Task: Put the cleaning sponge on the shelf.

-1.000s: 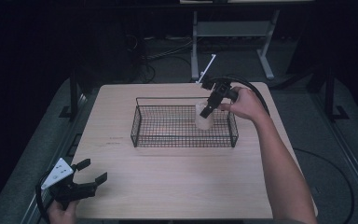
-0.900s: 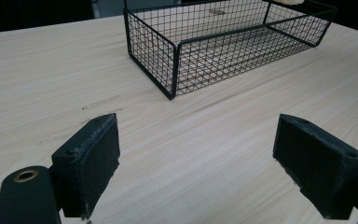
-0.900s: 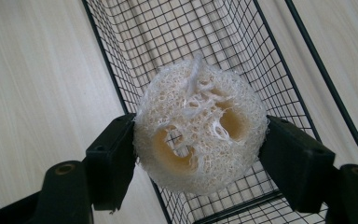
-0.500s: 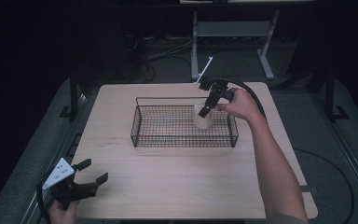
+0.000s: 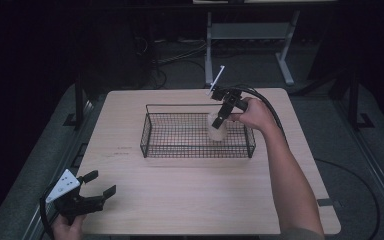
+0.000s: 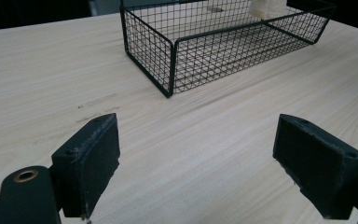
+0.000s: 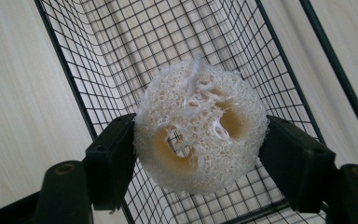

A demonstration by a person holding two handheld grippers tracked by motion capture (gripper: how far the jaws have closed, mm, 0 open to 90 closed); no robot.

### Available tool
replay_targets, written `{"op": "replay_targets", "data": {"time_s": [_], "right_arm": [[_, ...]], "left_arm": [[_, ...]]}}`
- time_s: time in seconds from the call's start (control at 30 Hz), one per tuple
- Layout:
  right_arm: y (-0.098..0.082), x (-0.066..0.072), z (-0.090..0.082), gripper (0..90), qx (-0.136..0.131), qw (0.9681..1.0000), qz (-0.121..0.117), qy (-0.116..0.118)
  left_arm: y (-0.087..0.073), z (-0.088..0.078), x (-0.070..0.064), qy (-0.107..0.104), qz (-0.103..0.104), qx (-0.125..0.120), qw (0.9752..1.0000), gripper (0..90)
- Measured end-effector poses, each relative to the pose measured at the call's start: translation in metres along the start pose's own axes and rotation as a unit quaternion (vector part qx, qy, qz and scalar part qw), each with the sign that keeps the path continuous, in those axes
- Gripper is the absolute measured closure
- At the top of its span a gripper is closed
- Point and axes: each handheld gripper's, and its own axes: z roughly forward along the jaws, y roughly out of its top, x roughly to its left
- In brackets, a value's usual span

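A pale loofah sponge (image 7: 198,128) is clamped between the two black jaws of my right gripper (image 7: 198,154), held inside the right part of a black wire basket (image 5: 152,136). In the high view the right gripper (image 5: 221,120) points down into the basket with the loofah (image 5: 217,131) under it. My left gripper (image 5: 100,186) hovers near the table's front left corner, open, with nothing between its pads (image 6: 93,158). The left gripper view looks across bare wood to the basket (image 6: 168,60) with the loofah (image 6: 268,8) at its far end.
The basket stands on a light wooden table (image 5: 190,200). A white plate (image 5: 216,80) sticks up from the right gripper, and its black cable (image 5: 270,107) trails over the table's right side. A metal stand (image 5: 250,35) and dark floor lie beyond.
The right gripper has lowered the loofah a little deeper into the basket. The left gripper has stayed where it was.
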Motion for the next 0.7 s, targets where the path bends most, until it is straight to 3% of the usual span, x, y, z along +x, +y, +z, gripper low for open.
{"op": "replay_targets", "data": {"time_s": [0.7], "right_arm": [[-0.014,-0.009,0.021,28.4,-0.003,0.9997,0.020,0.015]], "left_arm": [[0.000,0.001,0.001,-0.001,0.001,0.002,1.0000,13.8]]}}
